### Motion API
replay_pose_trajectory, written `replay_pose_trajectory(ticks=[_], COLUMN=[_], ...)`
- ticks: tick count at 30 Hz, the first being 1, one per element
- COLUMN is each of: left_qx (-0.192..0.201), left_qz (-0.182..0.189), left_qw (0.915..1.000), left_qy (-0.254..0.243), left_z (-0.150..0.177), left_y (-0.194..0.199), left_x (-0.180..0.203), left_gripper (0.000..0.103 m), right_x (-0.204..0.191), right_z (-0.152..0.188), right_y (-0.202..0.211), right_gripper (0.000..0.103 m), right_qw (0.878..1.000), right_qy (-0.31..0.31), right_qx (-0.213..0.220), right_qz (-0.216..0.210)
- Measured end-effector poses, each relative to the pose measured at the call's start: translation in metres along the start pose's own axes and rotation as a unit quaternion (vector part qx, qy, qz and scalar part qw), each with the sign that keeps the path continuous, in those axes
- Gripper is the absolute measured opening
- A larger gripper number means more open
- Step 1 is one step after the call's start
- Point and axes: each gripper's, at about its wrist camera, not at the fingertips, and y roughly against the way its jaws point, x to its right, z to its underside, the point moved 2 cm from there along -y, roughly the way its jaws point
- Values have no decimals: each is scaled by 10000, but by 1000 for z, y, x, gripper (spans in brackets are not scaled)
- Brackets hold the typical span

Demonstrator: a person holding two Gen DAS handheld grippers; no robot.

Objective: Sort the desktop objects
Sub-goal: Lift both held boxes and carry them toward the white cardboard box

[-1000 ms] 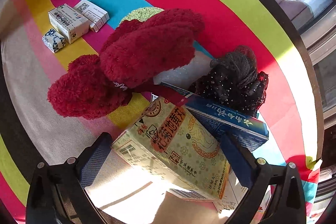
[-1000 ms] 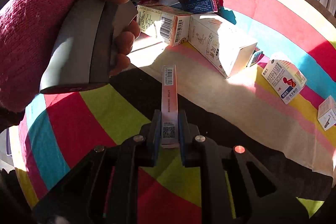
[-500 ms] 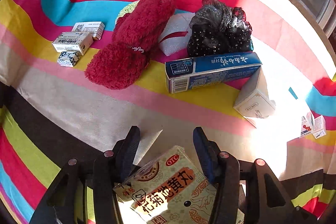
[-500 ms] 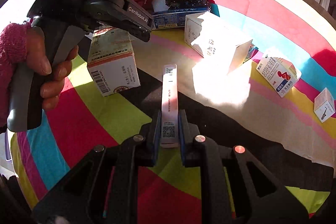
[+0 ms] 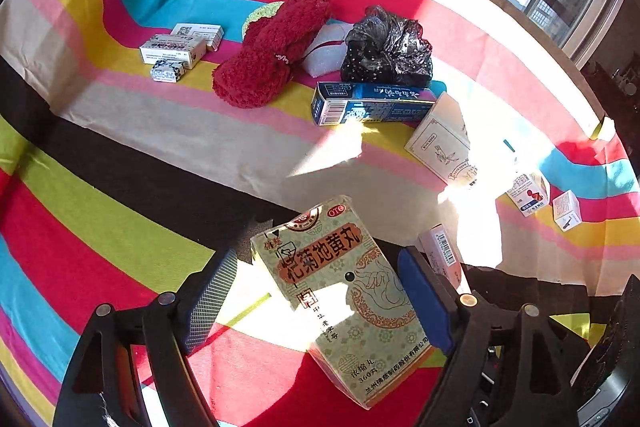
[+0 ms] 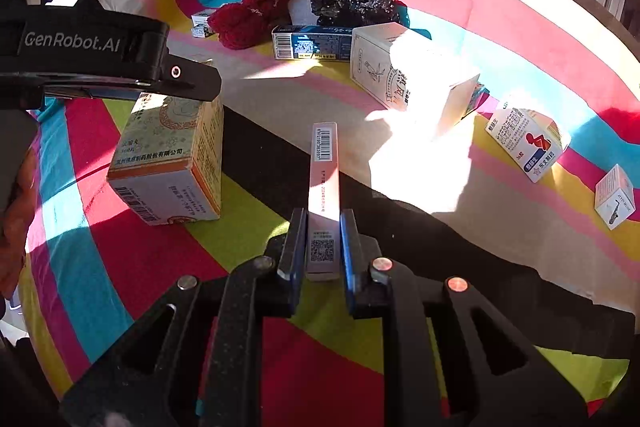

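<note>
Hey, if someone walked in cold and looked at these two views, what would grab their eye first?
Probably the bright striped tablecloth under everything, and the big green-and-orange medicine box lying on it between the opening jaws of the left hand-held gripper, with the pads off it. Next, the slim pink box clamped in the right hand-held gripper, and the fuzzy red socks at the far side.

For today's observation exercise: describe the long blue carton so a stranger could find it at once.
On the striped tablecloth, find the fluffy red sock and black sequinned fabric bundle. Just in front lies the long blue carton, flat, the only blue box, barcode on its end.
</note>
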Motion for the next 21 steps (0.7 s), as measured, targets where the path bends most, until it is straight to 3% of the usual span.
replay_pose_trajectory(ticks=[4,6,8,10,12,14,21], left_qx=[-261,-104,-7,252,490,445,701], left_qz=[199,-128,-490,-767,-937,-692,-529], left_qw=[9989,9998,9987,9959,9918,9925,9875], left_qy=[339,86,-167,-399,-721,-905,-1308], left_z=[15,17,24,36,45,50,69], left_y=[-13,-18,-20,-16,-7,0,37], left_x=[6,19,31,38,39,33,-28], left_gripper=[96,102,102,93,52,51,50], right_x=[1,2,1,0,0,0,-19], right_z=[-1,-4,-4,-5,-2,3,27], right_y=[-2,-8,-8,-9,-7,-2,21], right_gripper=[20,22,22,21,21,18,18], right_qw=[10000,10000,10000,10000,9999,9999,9997], right_qy=[-44,-65,-59,-52,-114,-157,-156], right_qx=[-4,-9,-10,-16,-15,-8,-45], right_qz=[-42,-70,-58,-22,-31,-67,-169])
